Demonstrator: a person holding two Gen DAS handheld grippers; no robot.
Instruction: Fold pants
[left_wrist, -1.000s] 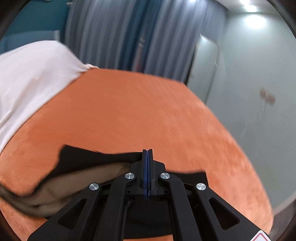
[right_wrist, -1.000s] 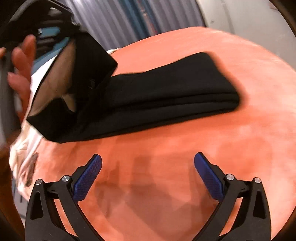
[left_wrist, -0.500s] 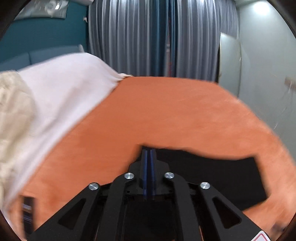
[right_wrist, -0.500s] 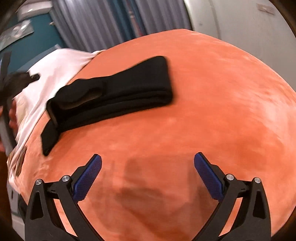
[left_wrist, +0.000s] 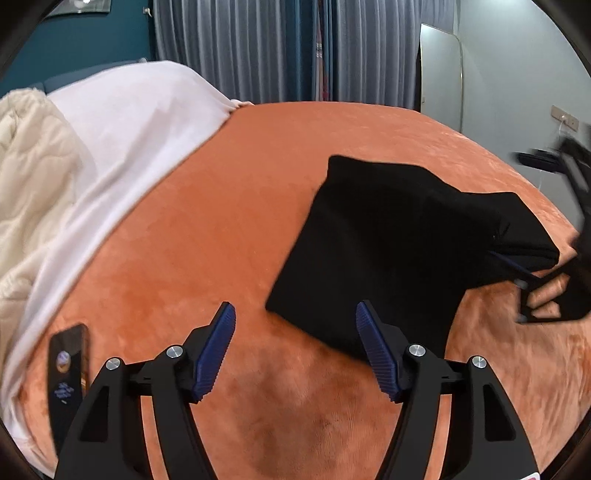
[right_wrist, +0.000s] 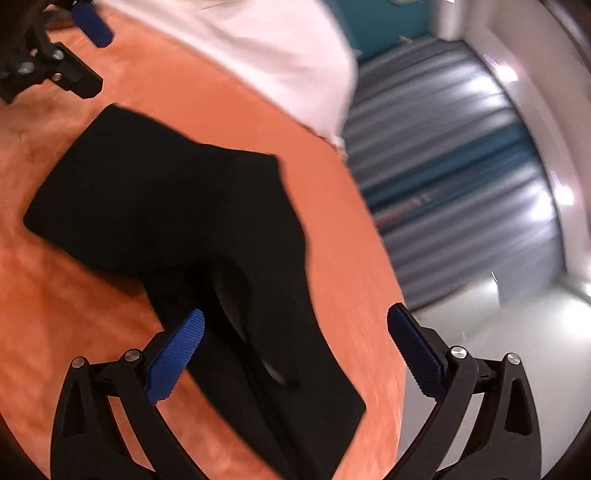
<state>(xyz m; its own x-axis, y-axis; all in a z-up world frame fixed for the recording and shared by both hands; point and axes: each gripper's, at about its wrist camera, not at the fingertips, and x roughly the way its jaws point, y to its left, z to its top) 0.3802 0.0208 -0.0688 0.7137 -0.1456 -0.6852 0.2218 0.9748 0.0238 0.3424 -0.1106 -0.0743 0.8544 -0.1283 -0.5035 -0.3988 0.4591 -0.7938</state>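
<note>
The black pants (left_wrist: 391, 236) lie folded into a thick bundle on the orange blanket (left_wrist: 229, 221). My left gripper (left_wrist: 295, 350) is open and empty, just short of the bundle's near corner. My right gripper (right_wrist: 295, 354) is open and hangs over the bundle's near end (right_wrist: 207, 221), with fabric between its blue pads (right_wrist: 177, 354), not clamped. In the left wrist view the right gripper (left_wrist: 546, 288) shows at the bundle's far right end. The left gripper (right_wrist: 55, 62) shows at the top left of the right wrist view.
A white sheet (left_wrist: 122, 140) and a cream quilt (left_wrist: 26, 177) lie at the left of the bed. A dark phone (left_wrist: 68, 376) lies on the blanket near the left edge. Grey curtains (left_wrist: 280, 48) and a mirror (left_wrist: 441, 74) stand beyond the bed. The bed edge (right_wrist: 384, 295) drops off at the right.
My left gripper has let go of the pants and opened. The pants now lie folded shorter. My right gripper has swung in over the bundle's end.
</note>
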